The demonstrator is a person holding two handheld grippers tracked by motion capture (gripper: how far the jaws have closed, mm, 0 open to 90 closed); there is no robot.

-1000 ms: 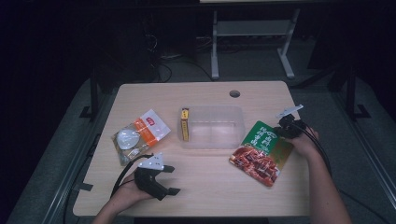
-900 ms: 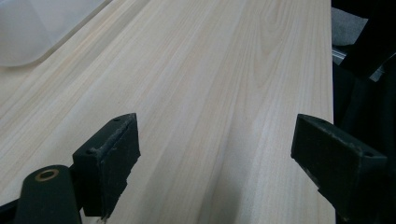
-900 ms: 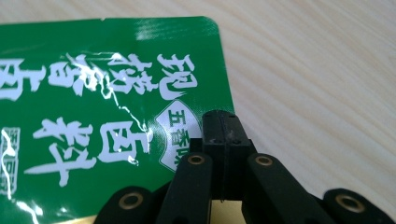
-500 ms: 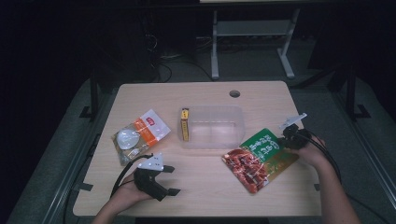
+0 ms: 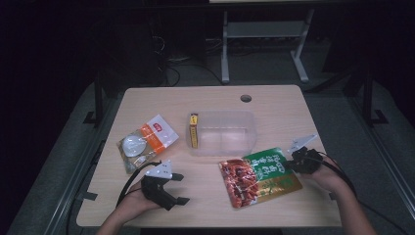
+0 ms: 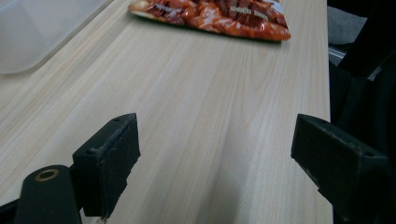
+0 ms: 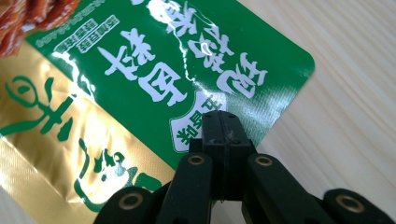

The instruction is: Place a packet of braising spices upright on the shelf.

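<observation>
On the table (image 5: 274, 98) a box (image 5: 222, 132) sits in the middle. A small carton (image 5: 194, 130) stands against its left side. A bag (image 5: 147, 142) lies farther left. A snack pack (image 5: 258, 176) lies in front of the box, between my left gripper (image 5: 177, 188) and my right gripper (image 5: 288, 165).

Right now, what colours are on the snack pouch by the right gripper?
Green, gold and red snack pouch; right gripper view shows it best.

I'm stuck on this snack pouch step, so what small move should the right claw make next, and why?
Probably lift the snack pouch a little and carry it toward the clear plastic bin. The right claw looks shut on the pouch's green edge, the pouch lies flat on the table just in front of the bin, and the left claw rests open, apart from it.
</observation>
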